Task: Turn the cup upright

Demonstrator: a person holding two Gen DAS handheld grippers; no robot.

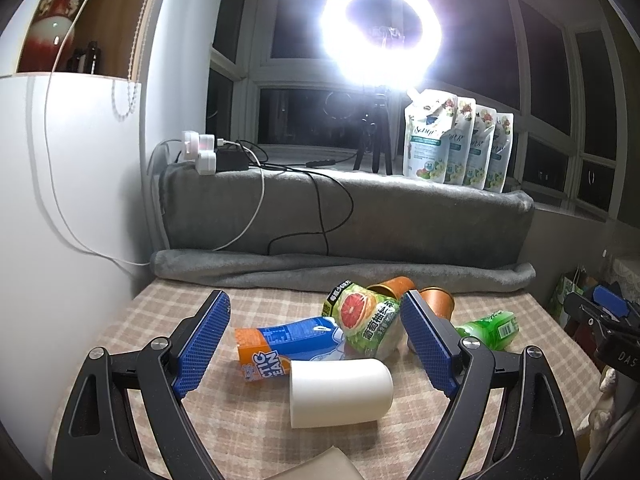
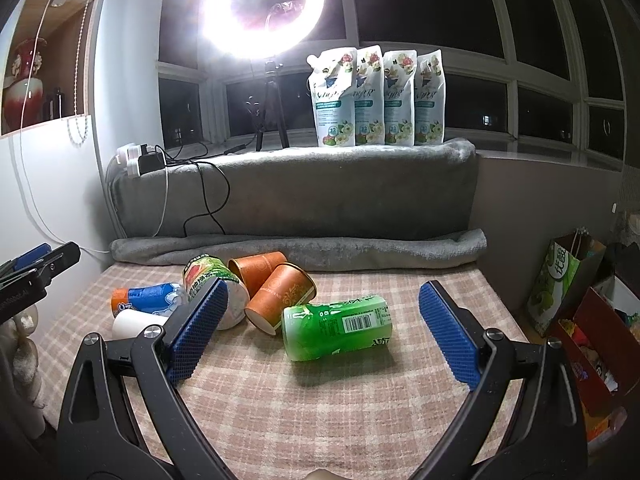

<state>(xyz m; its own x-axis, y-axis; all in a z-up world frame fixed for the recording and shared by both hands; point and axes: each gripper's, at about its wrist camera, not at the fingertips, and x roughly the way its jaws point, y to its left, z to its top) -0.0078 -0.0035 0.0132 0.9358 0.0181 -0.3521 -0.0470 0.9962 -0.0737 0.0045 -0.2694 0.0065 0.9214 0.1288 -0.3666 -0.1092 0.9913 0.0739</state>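
Both of my hand-held grippers hang spread wide above the checked cloth of the desk [image 2: 320, 400], pinching nothing. My left hand-held gripper [image 1: 316, 340] has its blue ribbed pads [image 1: 204, 344] on either side of a white cup [image 1: 340, 392], apart from it. The cup lies on its side near the front edge of the desk, toward the left side. It is plain matte white, with no print or handle, slightly tapered; its open rim points left and its rounded closed base points right. Its rim end touches a blue and orange carton [image 1: 288, 340] that lies flat just behind it.

My right hand-held gripper [image 2: 322, 328] hovers over the middle of the desk, its pads [image 2: 448, 340] standing either side of a green bottle [image 2: 336, 326] that lies on its side with a barcode label facing up. Behind the bottle, toward the back edge, 2 orange paper cups [image 2: 280, 292] lie tipped over and touching each other, and a grapefruit-print cup [image 1: 364, 320] lies against them. From this view only the closed end of the white cup shows, left of my left finger.

Along the back edge runs a rolled grey blanket [image 2: 300, 248]. On the ledge above stand 4 refill pouches [image 2: 376, 100] in a row beside a glaring ring light [image 1: 380, 28] on a tripod.
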